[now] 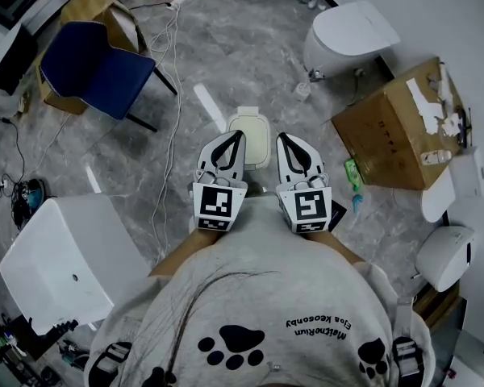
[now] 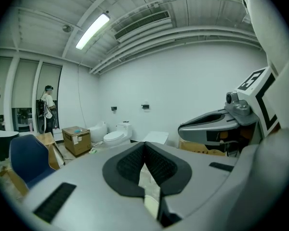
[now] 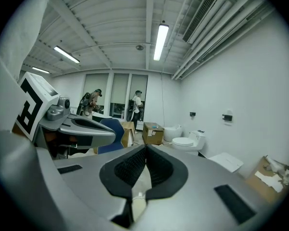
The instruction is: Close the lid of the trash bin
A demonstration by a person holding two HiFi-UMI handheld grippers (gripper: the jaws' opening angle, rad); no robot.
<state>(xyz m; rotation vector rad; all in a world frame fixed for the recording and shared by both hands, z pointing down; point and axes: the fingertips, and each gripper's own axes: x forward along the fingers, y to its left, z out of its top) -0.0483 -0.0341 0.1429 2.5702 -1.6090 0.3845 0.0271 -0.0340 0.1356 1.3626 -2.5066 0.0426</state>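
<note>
Near the person's chest, left gripper (image 1: 239, 135) and right gripper (image 1: 281, 139) sit side by side, both jaws pressed together, nothing between them. Just beyond the tips, cream trash bin (image 1: 255, 135) on the floor, lid looks flat down. Blue chair (image 1: 97, 67) far left, cardboard box (image 1: 395, 123) right.

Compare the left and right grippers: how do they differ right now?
In the head view the left gripper overlaps the trash bin at its left edge; the right gripper sits just off its right edge. The left gripper's cube marker differs in pattern from the right gripper's. Both are shut, empty and angled inward.
</note>
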